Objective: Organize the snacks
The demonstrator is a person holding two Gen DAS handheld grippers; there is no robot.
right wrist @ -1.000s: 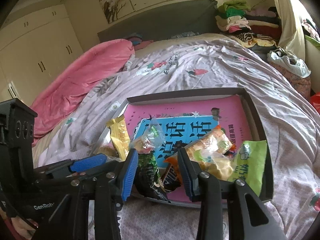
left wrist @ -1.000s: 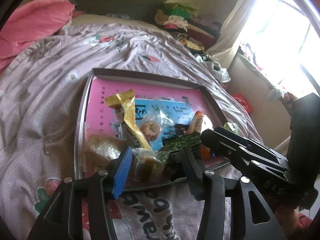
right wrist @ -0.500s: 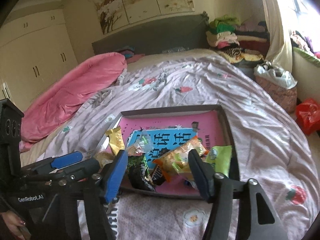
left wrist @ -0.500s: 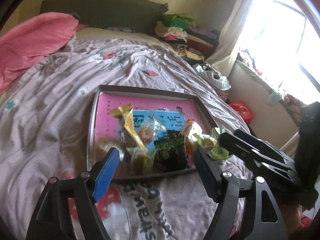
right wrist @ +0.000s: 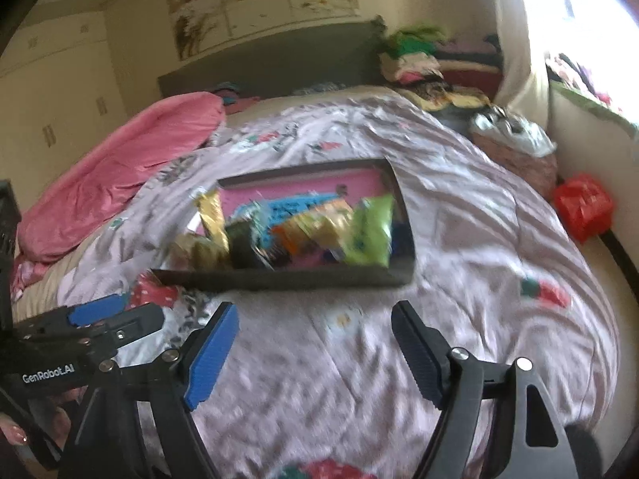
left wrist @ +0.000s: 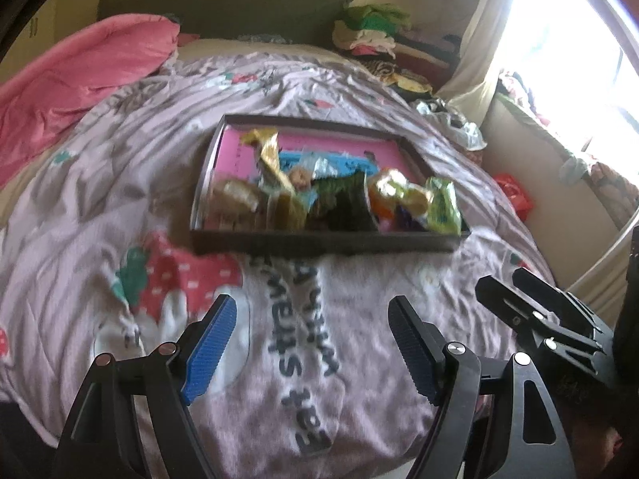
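Note:
A dark tray (left wrist: 319,241) with a pink inner floor lies on the bed and holds several snack packets: a gold one (left wrist: 269,151), a dark green one (left wrist: 345,199), a lime green one (left wrist: 443,203). The tray (right wrist: 279,279) also shows in the right wrist view with the lime packet (right wrist: 369,231). My left gripper (left wrist: 309,339) is open and empty, well short of the tray over the bedspread. My right gripper (right wrist: 313,343) is open and empty too, also short of the tray. Each gripper shows at the edge of the other's view.
A lilac strawberry-print bedspread (left wrist: 120,199) covers the bed. A pink duvet (left wrist: 72,88) lies at the left. Folded clothes (left wrist: 371,28) are stacked by the headboard. A red bag (right wrist: 583,205) sits on the floor at the right, beside a bright window.
Both grippers have pulled back from the tray and opened wider. The tray now looks smaller and farther away. The snacks stay in the tray.

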